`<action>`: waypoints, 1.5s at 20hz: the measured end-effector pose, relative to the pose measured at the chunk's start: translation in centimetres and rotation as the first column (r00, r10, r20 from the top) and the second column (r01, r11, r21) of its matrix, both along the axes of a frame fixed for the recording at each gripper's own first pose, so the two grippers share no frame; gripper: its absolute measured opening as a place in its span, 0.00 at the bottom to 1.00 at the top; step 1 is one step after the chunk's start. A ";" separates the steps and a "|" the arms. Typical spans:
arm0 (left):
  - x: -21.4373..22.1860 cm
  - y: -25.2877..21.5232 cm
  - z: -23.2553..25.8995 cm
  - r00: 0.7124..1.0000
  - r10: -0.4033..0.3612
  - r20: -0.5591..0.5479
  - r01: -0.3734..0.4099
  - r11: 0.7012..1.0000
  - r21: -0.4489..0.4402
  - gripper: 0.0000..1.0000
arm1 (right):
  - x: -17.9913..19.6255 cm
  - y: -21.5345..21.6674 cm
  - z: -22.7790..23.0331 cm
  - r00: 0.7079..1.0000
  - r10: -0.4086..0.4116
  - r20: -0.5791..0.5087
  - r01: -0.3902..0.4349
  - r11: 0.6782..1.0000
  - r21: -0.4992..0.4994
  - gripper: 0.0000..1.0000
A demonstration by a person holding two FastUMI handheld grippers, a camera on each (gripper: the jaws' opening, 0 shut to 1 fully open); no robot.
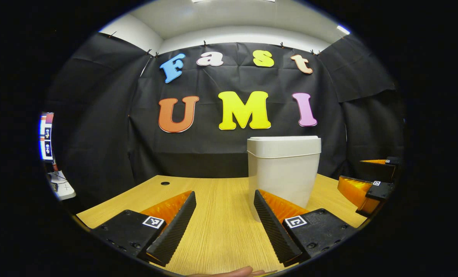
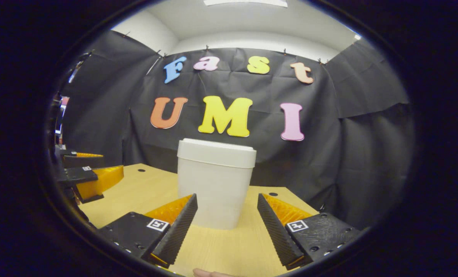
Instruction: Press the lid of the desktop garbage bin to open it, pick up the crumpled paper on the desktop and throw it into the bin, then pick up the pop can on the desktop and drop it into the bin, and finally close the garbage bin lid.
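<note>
standing upright on the wooden desk (image 1: 221, 223), the garbage bin (image 1: 283, 169) has its lid (image 1: 283, 146) down flat. in the left gripper view the left gripper (image 1: 225, 215) hangs low over the desk with jaws apart and nothing between them; the bin sits just beyond its right finger. the right gripper (image 1: 367, 188) shows at the far right edge there. in the right gripper view the right gripper (image 2: 227, 219) also has jaws apart and bare, the bin (image 2: 215, 184) near and centred beyond them, the left gripper (image 2: 88, 179) off at the left.

Wooden table (image 1: 221, 215) (screen (image 1: 46, 135) far left)
</note>
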State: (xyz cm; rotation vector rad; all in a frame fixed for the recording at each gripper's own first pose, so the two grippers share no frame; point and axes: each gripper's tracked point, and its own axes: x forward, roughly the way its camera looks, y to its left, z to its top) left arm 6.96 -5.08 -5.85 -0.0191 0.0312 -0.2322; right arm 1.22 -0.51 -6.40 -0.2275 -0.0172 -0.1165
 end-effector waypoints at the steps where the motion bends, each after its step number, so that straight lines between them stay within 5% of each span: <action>1: -0.1 0.1 0.1 1.000 0.004 0.003 -0.004 1.000 0.001 0.97 | -0.7 -0.4 -0.2 1.000 -0.001 -0.007 0.001 1.000 -0.015 0.98; 5: -0.4 0.8 0.2 1.000 0.010 0.012 -0.011 1.000 0.014 0.97 | -4.1 -3.2 0.0 0.999 -0.045 0.023 0.047 0.994 -0.096 0.95; 10: -0.4 1.5 0.3 1.000 0.024 0.016 -0.024 1.000 0.006 0.97 | -6.9 -5.5 1.2 0.996 -0.065 0.059 0.067 0.997 -0.033 0.95; 21: -0.8 1.4 -0.1 1.000 0.007 0.017 -0.007 1.000 0.022 0.97 | -5.7 -5.0 -1.1 1.000 -0.009 -0.023 0.011 0.995 0.096 0.94; 30: -1.7 -0.1 0.1 1.000 -0.018 -0.001 0.018 1.000 0.020 0.98 | -5.4 -4.9 -1.8 0.999 -0.013 -0.042 0.016 0.998 0.057 0.95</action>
